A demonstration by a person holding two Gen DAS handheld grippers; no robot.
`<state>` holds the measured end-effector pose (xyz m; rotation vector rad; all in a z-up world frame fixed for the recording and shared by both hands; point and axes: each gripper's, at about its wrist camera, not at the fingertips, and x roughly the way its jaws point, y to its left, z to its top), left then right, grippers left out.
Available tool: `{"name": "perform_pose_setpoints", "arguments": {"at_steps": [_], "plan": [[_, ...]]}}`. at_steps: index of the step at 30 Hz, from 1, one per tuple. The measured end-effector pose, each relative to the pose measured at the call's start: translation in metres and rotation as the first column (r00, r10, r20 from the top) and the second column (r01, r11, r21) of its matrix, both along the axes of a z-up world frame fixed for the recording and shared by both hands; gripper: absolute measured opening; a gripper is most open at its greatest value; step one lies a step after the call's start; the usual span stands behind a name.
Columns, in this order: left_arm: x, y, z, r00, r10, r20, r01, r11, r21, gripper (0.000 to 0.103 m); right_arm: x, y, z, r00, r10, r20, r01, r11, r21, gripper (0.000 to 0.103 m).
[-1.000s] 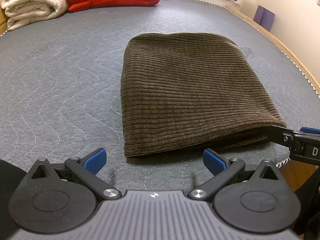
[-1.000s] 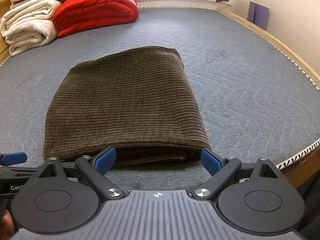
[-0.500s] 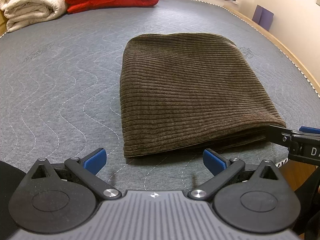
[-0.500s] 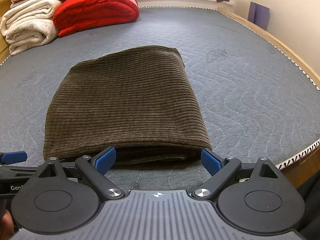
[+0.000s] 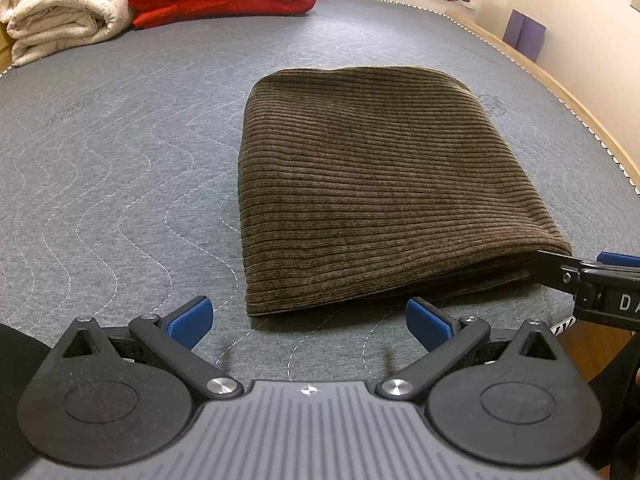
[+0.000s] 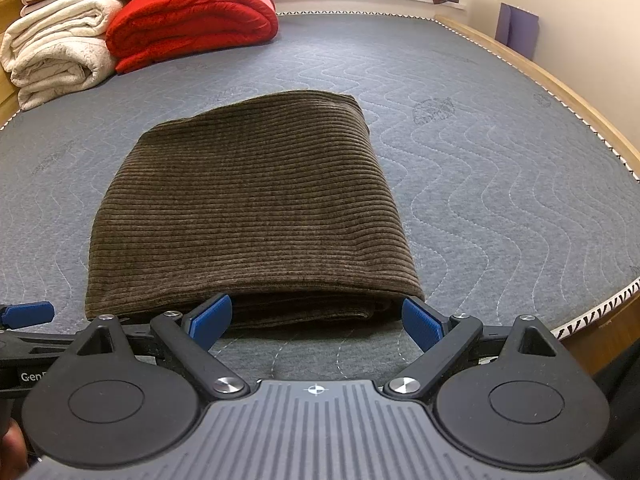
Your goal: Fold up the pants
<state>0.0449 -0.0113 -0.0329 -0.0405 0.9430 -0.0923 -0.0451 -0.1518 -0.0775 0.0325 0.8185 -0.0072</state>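
The brown corduroy pants lie folded into a thick rectangle on the grey quilted mattress, layered edges facing me. My left gripper is open just short of the bundle's near left corner, nothing between its blue pads. My right gripper is open at the near edge of the pants, pads level with the stacked layers and not closed on them. The right gripper's finger shows at the bundle's near right corner in the left wrist view. The left gripper's blue pad shows at the far left of the right wrist view.
A red quilt and rolled cream blankets are piled at the far left of the mattress. A wooden bed frame runs along the right side, with a purple object against the wall. The mattress's near edge is at right.
Both grippers stay open and hold almost the same place; the left wrist view has crept slightly forward. The pants have not moved.
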Motion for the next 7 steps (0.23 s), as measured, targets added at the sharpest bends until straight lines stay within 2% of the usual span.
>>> {"name": "perform_pose_setpoints", "arguments": {"at_steps": [7], "plan": [[-0.0010, 0.0001, 0.0007, 1.000, -0.008, 0.007, 0.008, 1.000, -0.002, 0.103, 0.0000, 0.0004, 0.0001, 1.000, -0.001, -0.001, 0.001, 1.000, 0.001, 0.093]]}}
